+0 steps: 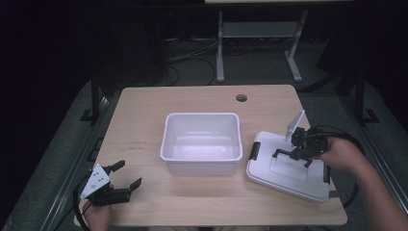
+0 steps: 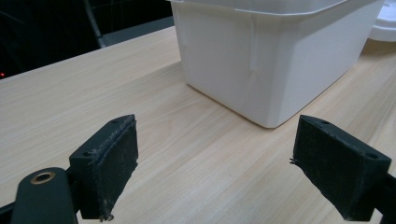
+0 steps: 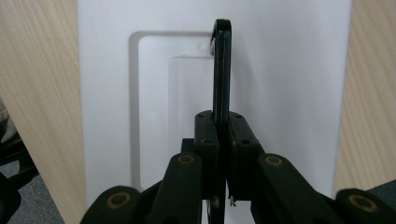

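Pale wooden table (image 1: 144,125) filling frame centre. We are pinching black lid handle (image 3: 222,65) with right gripper (image 1: 294,153), white plastic lid (image 1: 269,168) lying lower right beside white plastic bin (image 1: 202,144); left gripper (image 1: 126,176) hovering spread, lower left.

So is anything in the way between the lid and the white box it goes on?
Nothing visible. The right gripper is shut on the black handle of the lid, which lies on the table just right of the open white box. Bare wood separates them.
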`<move>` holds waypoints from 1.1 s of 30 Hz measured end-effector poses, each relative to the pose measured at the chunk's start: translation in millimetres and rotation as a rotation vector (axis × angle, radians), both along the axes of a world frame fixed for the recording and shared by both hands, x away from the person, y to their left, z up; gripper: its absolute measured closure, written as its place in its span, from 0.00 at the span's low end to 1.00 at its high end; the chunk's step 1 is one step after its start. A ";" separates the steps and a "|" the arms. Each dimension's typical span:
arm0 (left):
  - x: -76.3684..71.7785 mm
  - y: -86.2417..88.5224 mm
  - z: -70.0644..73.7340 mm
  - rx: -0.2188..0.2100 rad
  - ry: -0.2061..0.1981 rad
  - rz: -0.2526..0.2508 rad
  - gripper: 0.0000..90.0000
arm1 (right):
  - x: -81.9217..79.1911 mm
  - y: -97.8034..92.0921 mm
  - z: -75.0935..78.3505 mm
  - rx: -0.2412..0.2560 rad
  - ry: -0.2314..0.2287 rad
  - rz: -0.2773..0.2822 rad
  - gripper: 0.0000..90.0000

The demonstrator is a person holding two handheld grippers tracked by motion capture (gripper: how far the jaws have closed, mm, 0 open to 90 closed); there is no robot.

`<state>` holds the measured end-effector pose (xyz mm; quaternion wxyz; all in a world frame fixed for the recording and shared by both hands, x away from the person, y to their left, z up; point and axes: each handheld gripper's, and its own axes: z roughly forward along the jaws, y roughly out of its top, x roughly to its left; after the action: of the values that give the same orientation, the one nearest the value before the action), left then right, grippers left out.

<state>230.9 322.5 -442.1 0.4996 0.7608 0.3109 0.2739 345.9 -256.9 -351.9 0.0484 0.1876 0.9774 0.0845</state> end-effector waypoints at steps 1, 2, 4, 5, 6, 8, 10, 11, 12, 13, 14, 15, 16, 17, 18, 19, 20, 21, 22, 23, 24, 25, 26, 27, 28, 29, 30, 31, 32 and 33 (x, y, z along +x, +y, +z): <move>0.0 0.1 0.0 -0.001 0.000 0.000 0.15 | -0.4 -0.3 1.5 0.001 -0.001 0.001 0.93; 0.0 0.1 0.0 -0.001 0.000 -0.001 0.15 | -1.0 -0.7 3.1 0.002 -0.002 -0.001 0.93; 0.0 -0.1 0.0 0.001 0.000 0.000 0.15 | -1.5 -1.3 5.9 0.005 -0.005 0.004 0.93; -0.1 -0.2 0.0 0.001 0.000 0.001 0.15 | -1.9 -1.5 7.4 0.004 -0.007 0.003 0.93; -0.1 -0.2 0.0 0.001 0.000 0.000 0.15 | -2.1 -1.7 8.7 0.007 -0.008 0.005 0.93; -0.1 -0.1 0.1 0.001 0.000 0.000 0.15 | -2.7 -1.7 11.2 0.008 -0.013 0.005 0.93; -0.1 0.3 0.1 0.001 0.000 0.000 0.15 | -3.5 -1.6 13.6 0.008 -0.011 0.004 0.93; -0.1 0.4 0.2 0.000 0.000 0.000 0.15 | -3.7 -1.6 14.8 0.007 -0.014 0.007 0.93; -0.1 0.6 0.2 0.001 -0.001 0.000 0.15 | -3.8 -1.8 16.1 0.006 -0.013 0.010 0.93; -0.2 0.6 0.2 0.000 -0.001 0.001 0.15 | -4.1 -1.8 17.5 0.006 -0.014 0.010 0.93; -0.2 0.7 0.3 0.000 -0.001 0.001 0.15 | -4.2 -2.0 18.8 0.005 -0.018 0.012 0.93; -0.3 0.7 0.3 0.000 -0.001 0.001 0.15 | -4.3 -2.1 20.1 0.003 -0.018 0.013 0.93; -0.3 0.6 0.3 0.001 -0.001 0.001 0.15 | -4.8 -2.1 21.5 0.005 -0.019 0.011 0.94; -0.3 0.5 0.3 0.000 -0.001 0.002 0.15 | -5.1 -2.2 22.9 0.004 -0.021 0.011 0.93; -0.2 0.5 0.2 0.001 -0.001 0.001 0.15 | -5.4 -2.4 24.3 0.005 -0.021 0.012 0.93; -0.2 0.4 0.2 0.001 -0.001 0.000 0.15 | -5.7 -2.5 25.6 0.006 -0.021 0.012 0.93; -0.2 0.3 0.2 0.001 -0.001 0.000 0.15 | -5.9 -2.7 26.9 0.006 -0.024 0.013 0.93; -0.3 0.2 0.3 0.001 -0.001 0.000 0.15 | -5.9 -3.0 28.0 0.007 -0.026 0.018 0.93; -0.3 0.2 0.3 0.002 -0.002 0.000 0.15 | -6.4 -3.0 29.3 0.007 -0.026 0.014 0.93; -0.3 0.2 0.3 0.002 -0.002 0.001 0.15 | -6.5 -3.3 30.3 0.007 -0.028 0.016 0.93; -0.3 0.3 0.3 0.002 -0.001 0.000 0.15 | -7.0 -3.5 31.6 0.006 -0.026 0.013 0.93; -0.3 0.4 0.3 0.001 -0.001 0.001 0.15 | -7.1 -3.8 32.8 0.005 -0.028 0.015 0.93; -0.4 0.4 0.3 0.000 -0.001 0.001 0.15 | -7.4 -4.0 34.1 0.005 -0.029 0.015 0.93; -0.4 0.4 0.3 0.000 -0.001 0.002 0.15 | -7.5 -4.2 35.2 0.006 -0.029 0.016 0.93; -0.4 0.4 0.3 0.000 -0.001 0.002 0.15 | -7.6 -4.4 36.4 0.006 -0.031 0.017 0.93; -0.3 0.4 0.3 0.001 -0.002 0.001 0.15 | -7.8 -4.5 37.7 0.004 -0.034 0.018 0.93; -0.3 0.3 0.3 0.001 -0.002 0.001 0.15 | -8.1 -4.5 38.9 0.005 -0.033 0.017 0.93; -0.4 0.3 0.3 0.002 -0.002 0.001 0.15 | -8.2 -4.5 40.2 0.004 -0.036 0.018 0.93; -0.4 0.3 0.4 0.002 -0.002 0.001 0.15 | -8.2 -4.5 41.5 0.005 -0.037 0.019 0.94; -0.4 0.4 0.4 0.002 -0.002 0.001 0.15 | -8.5 -4.5 42.9 0.005 -0.037 0.017 0.93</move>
<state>230.5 322.9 -441.8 0.4989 0.7608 0.3105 0.2754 337.5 -261.4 -309.0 0.0651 0.1776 0.9777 0.0909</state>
